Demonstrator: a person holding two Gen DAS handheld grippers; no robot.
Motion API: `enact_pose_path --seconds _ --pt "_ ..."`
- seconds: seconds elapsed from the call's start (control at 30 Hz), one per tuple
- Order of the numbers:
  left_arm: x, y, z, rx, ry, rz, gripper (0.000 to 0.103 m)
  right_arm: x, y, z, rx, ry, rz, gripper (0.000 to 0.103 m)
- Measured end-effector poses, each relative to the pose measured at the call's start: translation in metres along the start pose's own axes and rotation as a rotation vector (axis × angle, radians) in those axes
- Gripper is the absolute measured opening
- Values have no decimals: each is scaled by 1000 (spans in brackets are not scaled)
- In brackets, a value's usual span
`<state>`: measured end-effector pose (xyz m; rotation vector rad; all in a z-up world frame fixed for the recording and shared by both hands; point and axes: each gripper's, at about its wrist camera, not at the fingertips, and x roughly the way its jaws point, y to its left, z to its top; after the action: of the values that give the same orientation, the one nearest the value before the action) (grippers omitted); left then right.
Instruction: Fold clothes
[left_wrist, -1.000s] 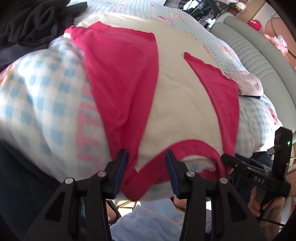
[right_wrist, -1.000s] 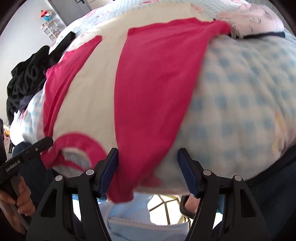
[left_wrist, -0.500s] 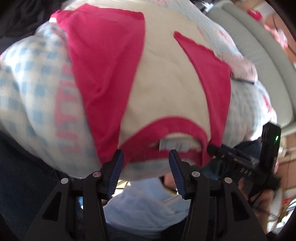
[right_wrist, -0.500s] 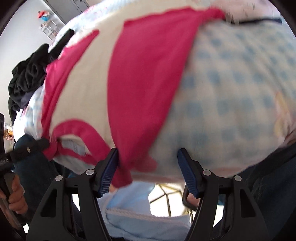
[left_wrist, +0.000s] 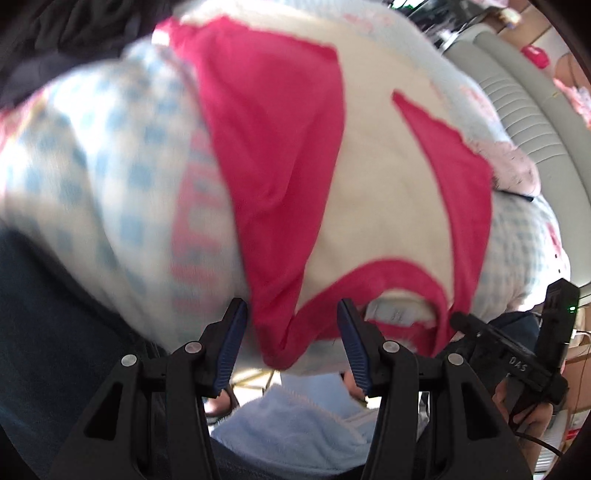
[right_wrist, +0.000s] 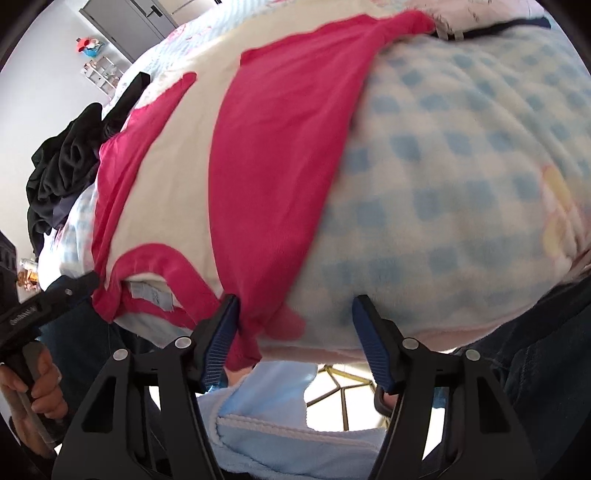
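Cream-and-pink shirt (left_wrist: 384, 206) is spread flat on the blue checked blanket (right_wrist: 461, 192), collar nearest. The left gripper (left_wrist: 291, 328) is held with jaws parted around one pink shoulder edge, unpressed. The right gripper's (right_wrist: 295, 325) jaws are closing beside the other shoulder edge, not yet clamped.

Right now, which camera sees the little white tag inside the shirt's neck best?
The right wrist view: the tag sits sharp below the pink collar. The left wrist view shows it too, but blurrier and partly tucked under the collar.
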<state>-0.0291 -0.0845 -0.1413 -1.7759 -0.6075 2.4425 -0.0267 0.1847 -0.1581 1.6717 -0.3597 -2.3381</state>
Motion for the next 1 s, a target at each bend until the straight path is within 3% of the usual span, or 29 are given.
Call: enact_pose_path --seconds 0.13,0.23,0.27,0.4,0.47,0.63,0.7,0.8,0.83,0.87,0.97,1.0 --pt "13 0 -9 -21 66 11 51 6 3 -5 -36 23 -12 56" --pt "-9 -2 -10 -48 -16 -145 52 3 2 -8 -19 28 -9 56" --pt "-18 -2 -8 -51 -48 -161 52 -2 0 -10 -10 21 -8 56" --pt "-34 -2 0 -30 -138 -55 53 -27 -13 -8 24 -42 -19 56" --pt "-29 3 2 -66 -134 -42 51 -35 -18 -2 53 -87 -8 57" --pt "-39 19 6 -121 -213 -85 51 -30 -19 10 93 -101 24 57" --pt "-44 22 9 -144 -250 -136 51 -21 -19 12 91 -77 32 57" --pt "-35 25 14 -146 -224 -73 47 -5 -16 10 87 -36 49 57" --pt "-25 25 14 -143 -174 -20 39 1 -15 8 82 -21 48 57" --pt "-16 24 13 -142 -130 21 39 6 -14 7 77 -7 46 57" --pt "-12 24 4 -143 -107 -31 39 17 -11 1 76 46 25 57" --pt "-13 23 0 -137 -102 -81 39 15 -10 0 75 42 33 57"
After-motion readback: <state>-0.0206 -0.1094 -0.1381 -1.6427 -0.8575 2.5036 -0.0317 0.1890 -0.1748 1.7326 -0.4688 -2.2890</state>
